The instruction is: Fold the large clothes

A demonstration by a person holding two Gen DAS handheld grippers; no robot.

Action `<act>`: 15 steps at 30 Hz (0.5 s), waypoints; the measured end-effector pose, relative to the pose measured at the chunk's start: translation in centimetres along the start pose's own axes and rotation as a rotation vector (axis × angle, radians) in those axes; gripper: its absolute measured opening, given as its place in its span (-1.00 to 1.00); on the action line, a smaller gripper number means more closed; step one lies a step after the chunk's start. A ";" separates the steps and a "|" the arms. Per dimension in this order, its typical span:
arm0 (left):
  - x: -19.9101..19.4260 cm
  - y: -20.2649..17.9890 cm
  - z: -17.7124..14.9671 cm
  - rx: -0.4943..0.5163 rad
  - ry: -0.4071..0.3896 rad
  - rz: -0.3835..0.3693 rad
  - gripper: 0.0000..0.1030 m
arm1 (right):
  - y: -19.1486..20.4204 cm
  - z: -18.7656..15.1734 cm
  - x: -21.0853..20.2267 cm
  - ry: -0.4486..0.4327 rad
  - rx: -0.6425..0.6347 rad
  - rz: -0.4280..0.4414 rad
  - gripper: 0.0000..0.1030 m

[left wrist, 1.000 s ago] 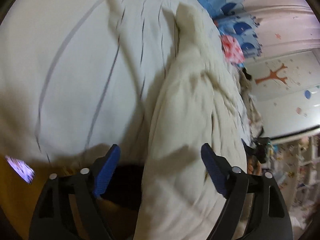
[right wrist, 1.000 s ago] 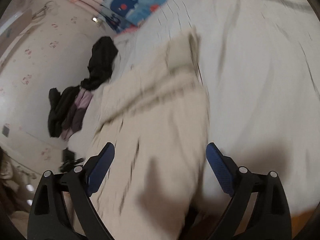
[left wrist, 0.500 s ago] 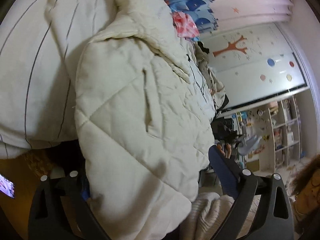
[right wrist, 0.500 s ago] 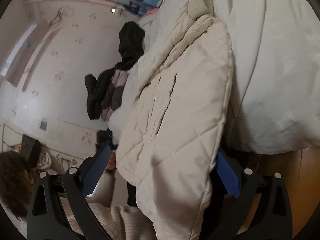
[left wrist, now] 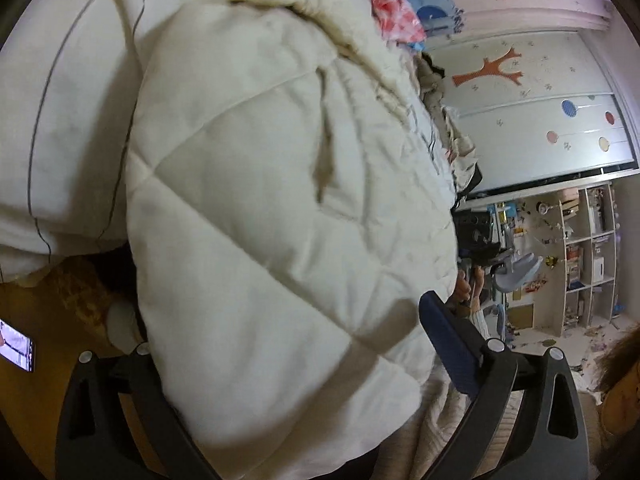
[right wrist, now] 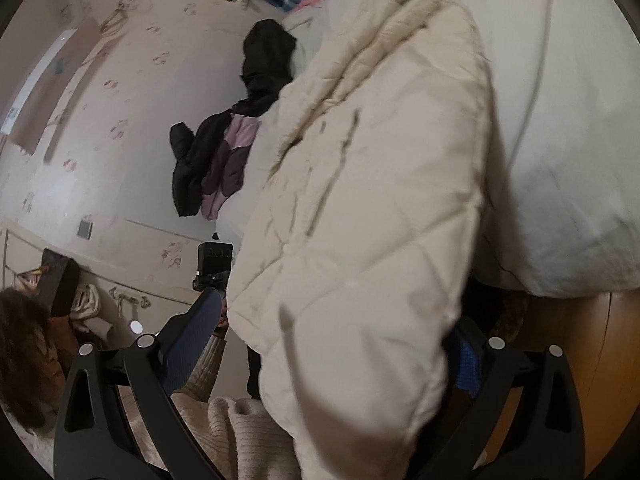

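Draping between each hand-held gripper's (left wrist: 288, 344) (right wrist: 340, 344) spread-apart fingers, cream quilted coat (left wrist: 280, 208) (right wrist: 372, 208).

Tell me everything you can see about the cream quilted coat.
The cream quilted coat is puffy, stitched in diamonds, with a slit pocket and a fuzzy trim along one edge. It hangs bunched off the white striped bedding. Its bulk fills the wide gap in both the left claw and the right claw.

quilted jacket (left wrist: 288, 216) between both grippers' fingers
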State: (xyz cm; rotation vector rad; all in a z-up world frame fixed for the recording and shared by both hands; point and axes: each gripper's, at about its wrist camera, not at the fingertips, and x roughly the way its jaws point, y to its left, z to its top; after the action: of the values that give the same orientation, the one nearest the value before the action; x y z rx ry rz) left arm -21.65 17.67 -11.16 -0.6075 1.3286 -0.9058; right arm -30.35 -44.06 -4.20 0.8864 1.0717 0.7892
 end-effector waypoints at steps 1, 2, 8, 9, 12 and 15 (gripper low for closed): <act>-0.4 0.0 0.1 -0.013 -0.028 -0.002 0.82 | 0.4 0.1 -0.1 -0.008 -0.012 0.004 0.86; -0.8 0.1 0.2 -0.025 -0.049 -0.002 0.82 | 0.5 0.1 -0.1 -0.014 -0.019 0.008 0.86; -1.3 0.4 0.4 -0.032 -0.093 0.001 0.57 | 1.0 -0.3 -0.4 -0.052 -0.051 0.020 0.68; -1.1 0.4 0.4 -0.025 -0.090 0.006 0.48 | 0.8 -0.3 -0.6 -0.057 -0.049 0.020 0.60; -0.9 0.4 0.1 -0.004 -0.086 0.008 0.27 | 0.4 -0.6 -1.1 -0.074 -0.054 0.016 0.40; -1.0 0.6 0.0 -0.001 -0.091 0.006 0.21 | -0.1 -0.9 -0.9 -0.051 -0.058 -0.004 0.33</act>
State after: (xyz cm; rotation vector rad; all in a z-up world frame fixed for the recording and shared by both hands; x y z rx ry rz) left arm -21.48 18.79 -11.07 -0.6380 1.2488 -0.8624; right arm -31.46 -44.72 -4.15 0.8503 1.0010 0.7874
